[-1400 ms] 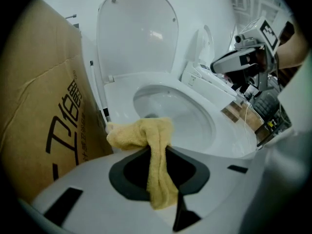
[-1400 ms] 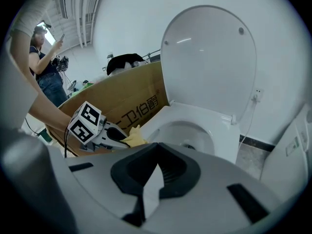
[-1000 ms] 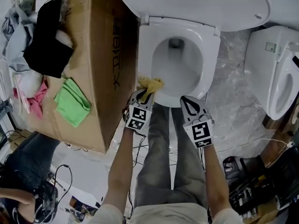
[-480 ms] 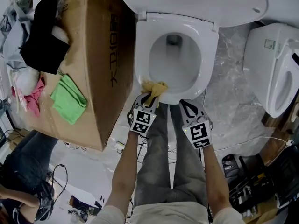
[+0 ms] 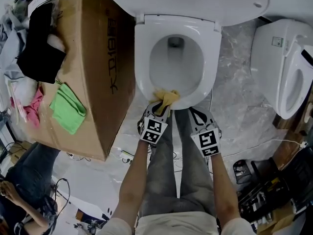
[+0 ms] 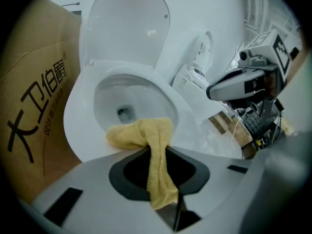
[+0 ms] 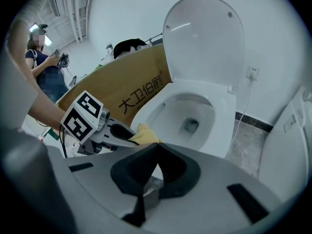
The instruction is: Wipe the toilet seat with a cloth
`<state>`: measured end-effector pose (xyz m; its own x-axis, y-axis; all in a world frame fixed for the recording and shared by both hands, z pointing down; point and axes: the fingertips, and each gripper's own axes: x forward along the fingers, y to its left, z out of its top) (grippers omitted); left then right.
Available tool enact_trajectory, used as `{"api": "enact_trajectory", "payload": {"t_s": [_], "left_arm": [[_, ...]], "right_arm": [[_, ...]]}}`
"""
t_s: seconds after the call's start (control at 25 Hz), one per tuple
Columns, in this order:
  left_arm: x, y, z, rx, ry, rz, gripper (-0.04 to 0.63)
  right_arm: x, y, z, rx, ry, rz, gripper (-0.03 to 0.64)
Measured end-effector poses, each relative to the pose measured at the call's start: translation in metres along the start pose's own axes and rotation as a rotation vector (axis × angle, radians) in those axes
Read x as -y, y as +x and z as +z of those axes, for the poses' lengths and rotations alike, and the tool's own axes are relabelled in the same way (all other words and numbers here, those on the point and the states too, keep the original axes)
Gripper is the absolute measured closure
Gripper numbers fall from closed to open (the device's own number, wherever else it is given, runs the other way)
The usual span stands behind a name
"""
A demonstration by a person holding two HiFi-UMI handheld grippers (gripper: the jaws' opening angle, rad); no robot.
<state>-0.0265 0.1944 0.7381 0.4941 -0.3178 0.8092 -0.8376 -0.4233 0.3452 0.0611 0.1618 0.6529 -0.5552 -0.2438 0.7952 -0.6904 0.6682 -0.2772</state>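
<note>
A white toilet stands with its lid (image 5: 186, 1) up and its seat (image 5: 140, 62) down. A yellow cloth (image 5: 166, 98) lies on the seat's front rim, and my left gripper (image 5: 161, 109) is shut on it. In the left gripper view the cloth (image 6: 146, 138) drapes from the seat (image 6: 78, 126) down between the jaws. My right gripper (image 5: 201, 116) hangs just right of the left one, below the seat's front edge, shut on nothing. The right gripper view shows the cloth (image 7: 144, 134) and the seat (image 7: 222, 123).
A large cardboard box (image 5: 93, 72) stands tight against the toilet's left side, with a green cloth (image 5: 67, 107), black fabric (image 5: 41, 43) and pink cloth (image 5: 29, 106) on it. Another white toilet (image 5: 286, 67) stands at right. Cables and gear (image 5: 259, 190) lie on the floor.
My left gripper has dragged the yellow cloth along the seat's front rim from the left corner toward the middle. The right gripper has stayed beside it.
</note>
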Motion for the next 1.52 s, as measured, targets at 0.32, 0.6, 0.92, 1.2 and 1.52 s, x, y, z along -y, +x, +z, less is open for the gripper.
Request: {"api": "enact_trajectory", "payload": {"t_s": [0.32,0.6,0.92,1.2,1.52], "left_arm": [[0.022,0.014,0.006,-0.019,0.007,-0.048,0.5],[0.04,0.028,0.016,-0.022,0.012,-0.077,0.5],[0.054,0.041,0.029,-0.03,0.006,-0.09,0.5],[0.064,0.055,0.042,-0.035,0.0,-0.092,0.5],[0.072,0.071,0.058,-0.039,-0.008,-0.099,0.5]], "right_arm": [[0.015,-0.006,-0.022,-0.032,0.043,-0.033,0.609],[0.022,-0.009,-0.038,-0.055,0.089,-0.048,0.609],[0.039,-0.012,-0.043,-0.061,0.123,-0.065,0.609],[0.054,-0.015,-0.046,-0.065,0.145,-0.071,0.609],[0.074,-0.019,-0.05,-0.072,0.168,-0.079,0.609]]}}
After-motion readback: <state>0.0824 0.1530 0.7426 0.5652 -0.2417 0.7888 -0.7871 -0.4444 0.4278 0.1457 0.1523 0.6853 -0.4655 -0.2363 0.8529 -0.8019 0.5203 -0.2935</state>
